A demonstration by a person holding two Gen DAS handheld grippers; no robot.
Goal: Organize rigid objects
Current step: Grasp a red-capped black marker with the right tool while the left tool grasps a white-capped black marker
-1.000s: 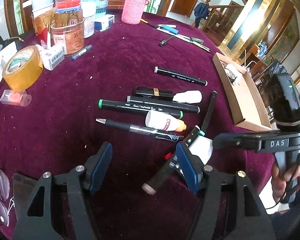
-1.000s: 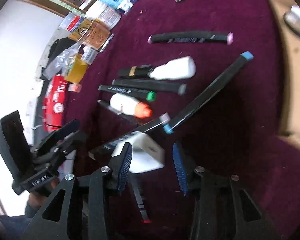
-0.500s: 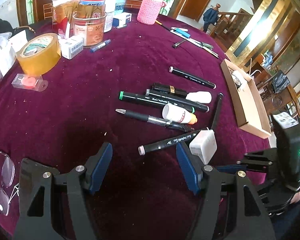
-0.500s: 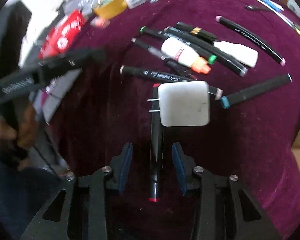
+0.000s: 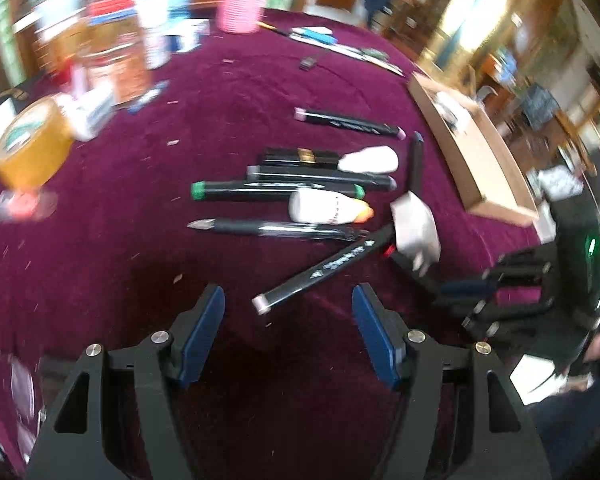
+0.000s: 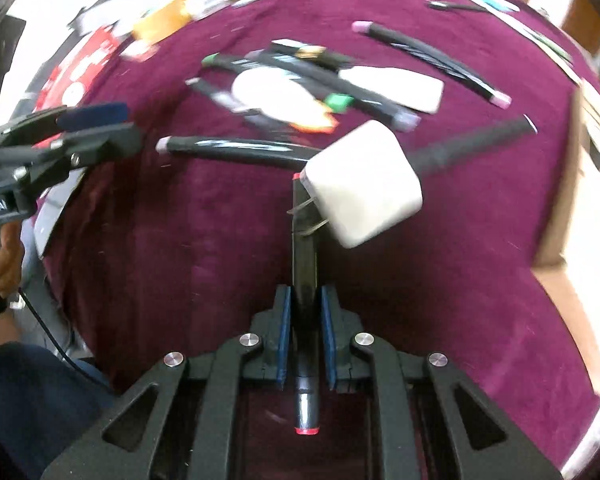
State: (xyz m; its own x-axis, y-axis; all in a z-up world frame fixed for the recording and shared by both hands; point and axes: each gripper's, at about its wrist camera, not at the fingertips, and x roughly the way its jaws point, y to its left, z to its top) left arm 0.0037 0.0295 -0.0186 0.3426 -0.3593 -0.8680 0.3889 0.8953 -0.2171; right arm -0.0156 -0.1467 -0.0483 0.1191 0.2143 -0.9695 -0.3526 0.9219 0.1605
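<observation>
1. Step: grasp. Right gripper (image 6: 305, 342) fingers clamped on the red-capped black marker (image 6: 305, 264), which runs forward between them, its far end under the white charger (image 6: 362, 184).
2. Left gripper (image 5: 288, 332) fingers part-open, empty; pink-tipped marker (image 5: 320, 270) just ahead.
3. Next, likely: lift marker clear without dragging the charger across the tabletop (image 6: 460, 280).

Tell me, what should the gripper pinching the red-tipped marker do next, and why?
Probably lift the red-tipped marker straight up a little. The right gripper is shut on it, but the white charger lies across its far end, prongs against the barrel. A slow lift should let the charger slide off without scattering the other pens; the cardboard box looks like the likely place for it.
</observation>
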